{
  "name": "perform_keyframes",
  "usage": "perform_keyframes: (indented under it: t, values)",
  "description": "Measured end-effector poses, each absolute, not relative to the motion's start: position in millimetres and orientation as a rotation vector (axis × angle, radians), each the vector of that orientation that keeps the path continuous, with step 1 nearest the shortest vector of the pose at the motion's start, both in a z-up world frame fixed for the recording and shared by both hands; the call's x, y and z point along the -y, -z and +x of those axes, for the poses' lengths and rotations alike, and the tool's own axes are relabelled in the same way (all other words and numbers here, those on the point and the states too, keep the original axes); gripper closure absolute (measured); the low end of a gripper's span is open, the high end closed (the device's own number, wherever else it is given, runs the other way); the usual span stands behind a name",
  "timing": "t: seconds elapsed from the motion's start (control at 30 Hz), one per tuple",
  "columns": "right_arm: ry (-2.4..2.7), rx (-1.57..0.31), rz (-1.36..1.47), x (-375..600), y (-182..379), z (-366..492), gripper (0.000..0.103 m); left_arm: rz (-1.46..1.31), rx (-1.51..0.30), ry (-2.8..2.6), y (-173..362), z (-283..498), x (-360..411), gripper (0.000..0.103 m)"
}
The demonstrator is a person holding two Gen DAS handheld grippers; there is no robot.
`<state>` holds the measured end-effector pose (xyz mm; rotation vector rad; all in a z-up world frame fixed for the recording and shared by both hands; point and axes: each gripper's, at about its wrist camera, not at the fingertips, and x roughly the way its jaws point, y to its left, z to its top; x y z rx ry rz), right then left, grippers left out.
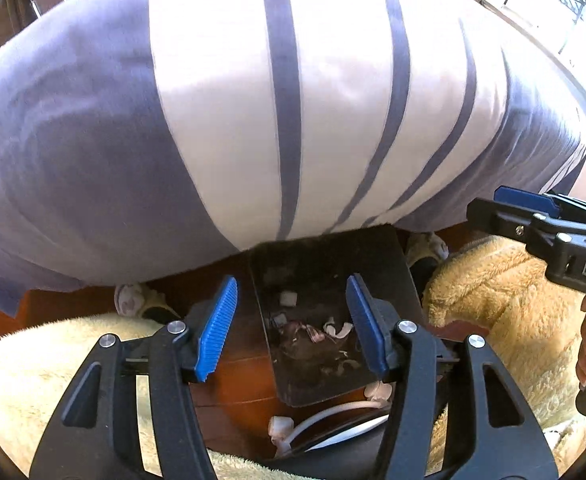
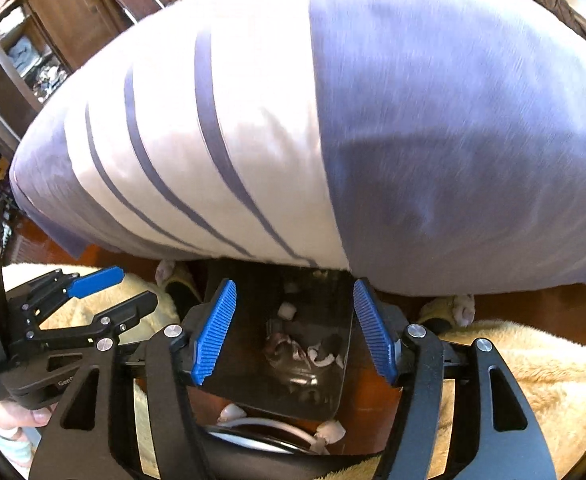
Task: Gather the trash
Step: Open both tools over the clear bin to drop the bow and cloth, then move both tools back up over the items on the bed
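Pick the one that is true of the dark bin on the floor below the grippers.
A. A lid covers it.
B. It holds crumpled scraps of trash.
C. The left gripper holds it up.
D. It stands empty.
B: the open dark bin shows pale crumpled scraps lying inside it, and the left gripper hangs open above it with nothing between its blue pads.

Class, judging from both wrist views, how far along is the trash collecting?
Done: scraps already lie in the dark bin. In hand: nothing; the left tool and right tool stand open and empty above the bin. Left: white bits still lie on the floor beside the bin.
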<state>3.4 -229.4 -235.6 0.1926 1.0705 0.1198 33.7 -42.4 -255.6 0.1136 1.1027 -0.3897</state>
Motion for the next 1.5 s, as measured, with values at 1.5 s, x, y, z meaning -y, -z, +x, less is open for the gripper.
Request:
perform_keyframes:
  t: [1.5]
  values:
    - [-0.150,-0.835,0.255,257.2,131.0,167.6,0.040,0.174,-0.803,0.312,128.9,158.9,60.6,0.030]
